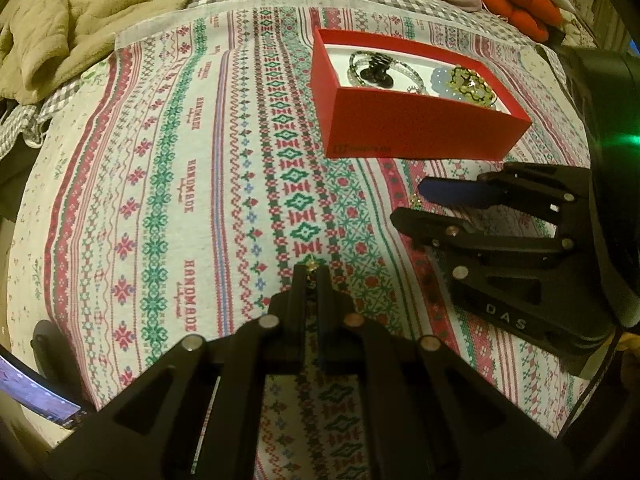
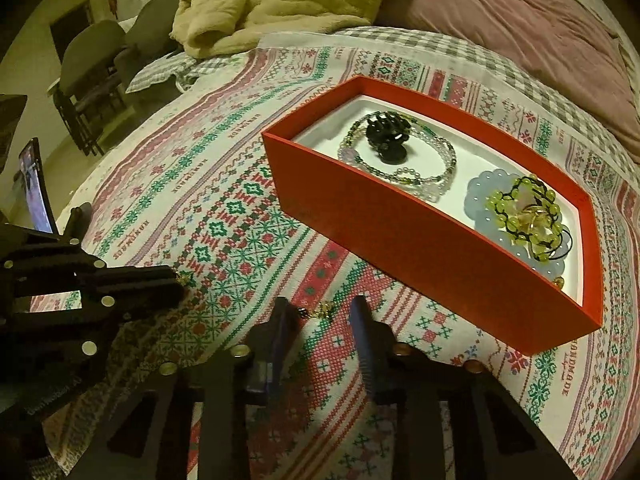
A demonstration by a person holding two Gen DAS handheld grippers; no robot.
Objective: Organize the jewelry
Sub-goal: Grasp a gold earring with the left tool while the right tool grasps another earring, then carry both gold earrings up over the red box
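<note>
Care is needed as a thin gold chain (image 2: 320, 311), pinched at one end by the closed left gripper (image 1: 311, 276) on the patterned cloth (image 1: 160, 200), is enclosed unpressed by the narrowed right gripper (image 2: 325, 314) beside the red box (image 2: 400, 240).

One red box (image 2: 404, 240) on one patterned cloth (image 1: 180, 184). Inside the box: one black hair claw (image 2: 386, 134), one clear-and-green beaded strand (image 2: 432, 180) whose loops can't be told apart, one pale scalloped pad (image 2: 486, 188) and one yellow-green bead bracelet (image 2: 516, 204). Outside: one small gold chain piece (image 2: 324, 311), two grippers, one beige blanket (image 2: 280, 4).
</note>
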